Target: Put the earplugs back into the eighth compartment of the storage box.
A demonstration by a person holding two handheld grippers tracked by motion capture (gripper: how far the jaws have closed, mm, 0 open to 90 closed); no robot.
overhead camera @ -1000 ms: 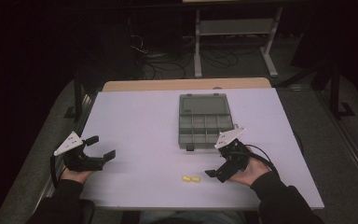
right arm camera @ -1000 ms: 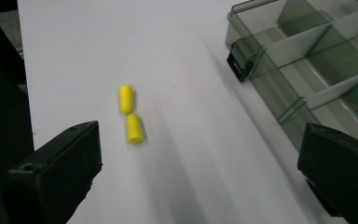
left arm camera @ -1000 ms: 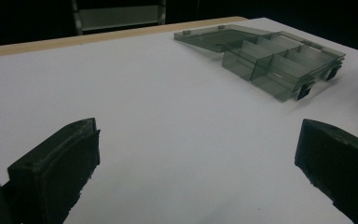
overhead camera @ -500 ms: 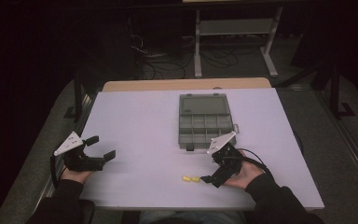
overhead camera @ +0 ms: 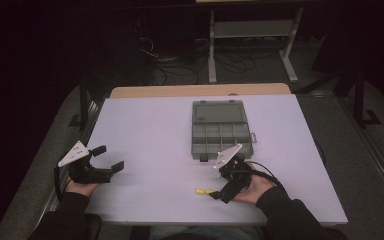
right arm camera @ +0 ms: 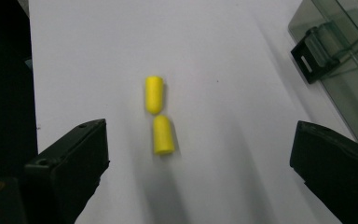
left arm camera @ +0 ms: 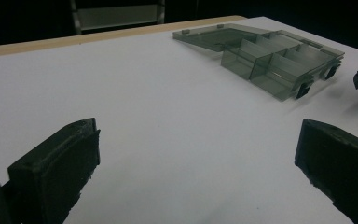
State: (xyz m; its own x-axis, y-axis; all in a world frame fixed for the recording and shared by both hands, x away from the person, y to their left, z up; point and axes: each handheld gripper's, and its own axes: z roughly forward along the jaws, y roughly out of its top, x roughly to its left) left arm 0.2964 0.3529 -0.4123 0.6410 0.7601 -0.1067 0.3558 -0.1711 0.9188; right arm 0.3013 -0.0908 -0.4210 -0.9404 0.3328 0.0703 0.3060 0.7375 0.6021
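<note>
Down near the front edge of the white table (overhead camera: pixel 145 125), two yellow earplugs (right arm camera: pixel 157 114) lie end to end, almost touching, and the right gripper (overhead camera: pixel 219 194) points at them with its jaws spread wide, having just narrowed a little; nothing is clamped, and in the right gripper view the plugs sit on the table ahead of the gap between the two black jaws, apart from both. From the high view the plugs are tiny yellow specks, and the nearer one is partly covered by the jaw tips, so whether a jaw touches it cannot be told from there. The person's right hand (overhead camera: pixel 252 187) cups the gripper from behind, with the sleeve cut off by the bottom edge. A grey transparent compartment box (overhead camera: pixel 221 130) lies open on the table just beyond the right gripper, its lid flat behind it; its compartments are too dim to tell what they hold. In the right gripper view just a corner of the box with a dark latch (right arm camera: pixel 313 59) shows at the upper right. The left gripper (overhead camera: pixel 111 159) rests at the table's left edge, well apart from the plugs, jaws wide and empty. In the left gripper view one jaw is cut off by the frame at the right, and a sliver of yellow peeks past it.
</note>
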